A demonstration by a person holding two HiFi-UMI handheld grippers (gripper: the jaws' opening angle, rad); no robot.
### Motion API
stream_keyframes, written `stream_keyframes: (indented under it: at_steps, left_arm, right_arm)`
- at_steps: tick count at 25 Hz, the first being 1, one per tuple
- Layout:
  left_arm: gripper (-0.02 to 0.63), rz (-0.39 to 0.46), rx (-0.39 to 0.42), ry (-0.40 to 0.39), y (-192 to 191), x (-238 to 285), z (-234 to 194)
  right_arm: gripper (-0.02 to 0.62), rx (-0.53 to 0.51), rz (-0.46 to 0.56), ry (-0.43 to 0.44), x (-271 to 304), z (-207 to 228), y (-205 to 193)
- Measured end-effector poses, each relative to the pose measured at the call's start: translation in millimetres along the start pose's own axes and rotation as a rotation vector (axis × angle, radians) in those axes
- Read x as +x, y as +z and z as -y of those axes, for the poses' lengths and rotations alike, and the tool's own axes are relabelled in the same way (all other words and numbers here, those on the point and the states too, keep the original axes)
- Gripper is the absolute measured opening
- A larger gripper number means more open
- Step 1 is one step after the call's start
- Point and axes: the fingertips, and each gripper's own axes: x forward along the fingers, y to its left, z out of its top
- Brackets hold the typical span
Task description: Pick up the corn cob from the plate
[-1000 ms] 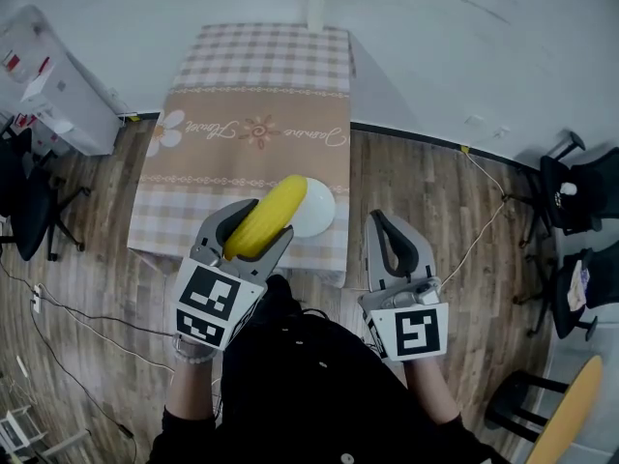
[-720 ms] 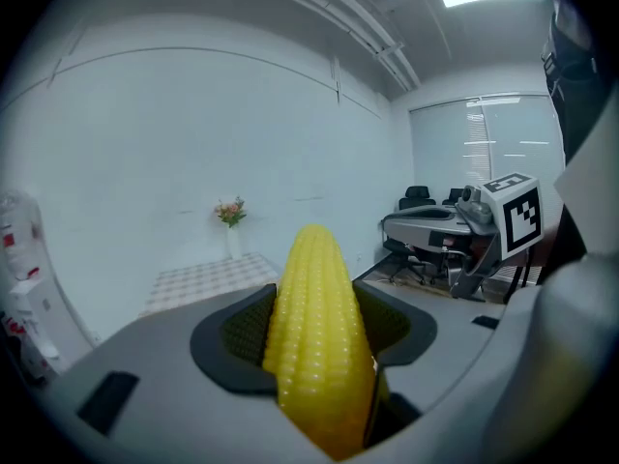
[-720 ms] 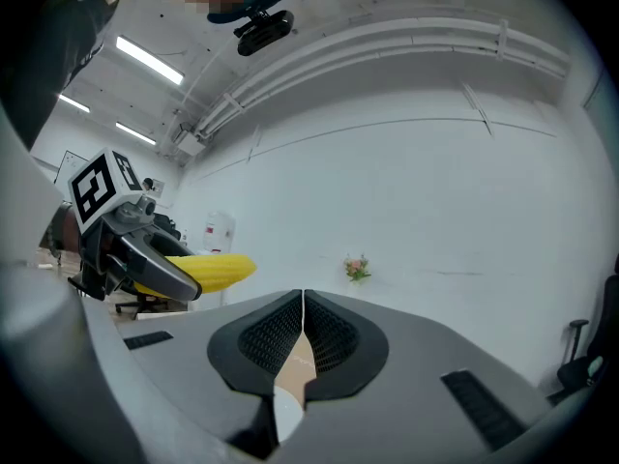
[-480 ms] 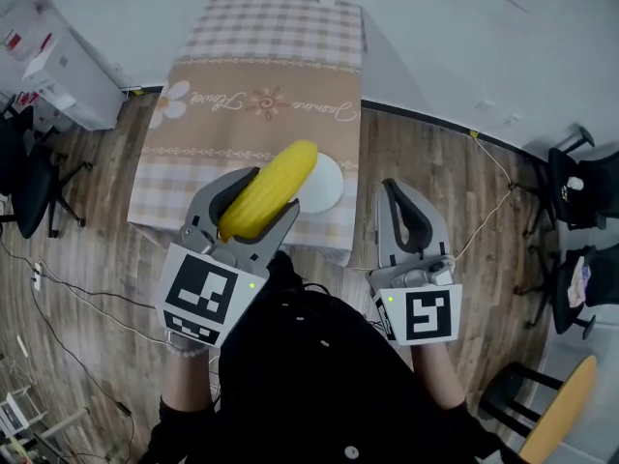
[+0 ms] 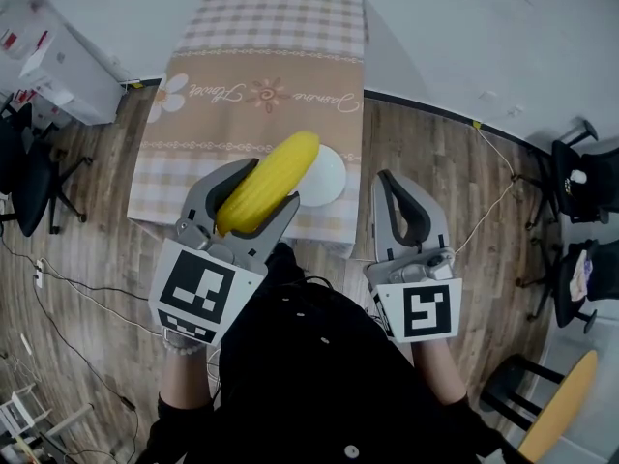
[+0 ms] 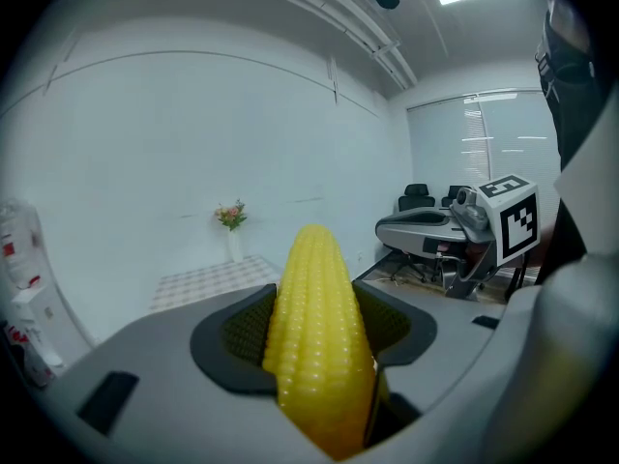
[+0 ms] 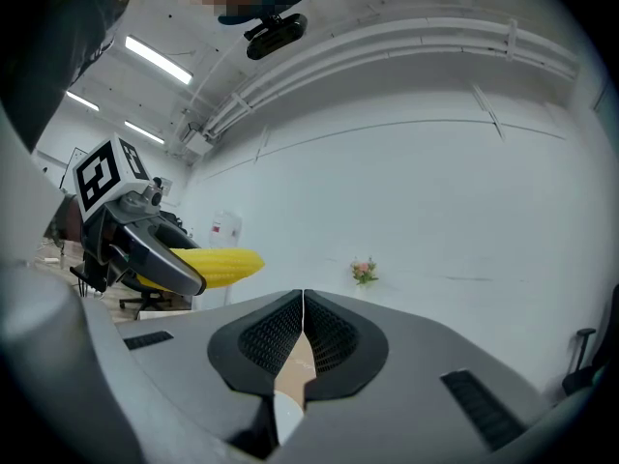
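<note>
Corn cob (image 6: 314, 327), yellow and knobbly, is clamped in your left claw (image 5: 259, 196), off the round white plate (image 5: 329, 178) at mid-frame. Your right claw (image 5: 404, 201) is closed on nothing; pickup looks done.

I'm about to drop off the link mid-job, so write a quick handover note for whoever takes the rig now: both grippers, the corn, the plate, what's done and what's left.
Left gripper: shut on the corn cob, which is held in the air with its tip sticking out past the jaws.
Right gripper: shut, holding nothing, beside the left one.
Plate: white, on the near edge of the table, partly hidden behind the cob; nothing shows on its visible part.
Done: the cob is off the plate and in the grip.
Left: probably nothing of the pick itself; just keep the grip steady.
</note>
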Motion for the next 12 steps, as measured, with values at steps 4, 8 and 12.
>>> stream_keyframes:
  at_steps: [4,8,12]
  left_arm:
    - [0.258,-0.003,0.000,-0.008,-1.1,1.7,1.2]
    - [0.258,-0.002,-0.003,-0.014,-0.9,3.4,1.5]
    - [0.258,-0.001,-0.003,-0.015,-1.2,2.6,-0.3]
  right_arm:
    - [0.043,0.000,-0.007,0.000,0.4,0.0,-1.9]
    - [0.043,0.001,-0.014,0.000,0.9,0.2,-2.9]
    - [0.043,-0.001,-0.016,0.003,2.1,-2.4,-2.6]
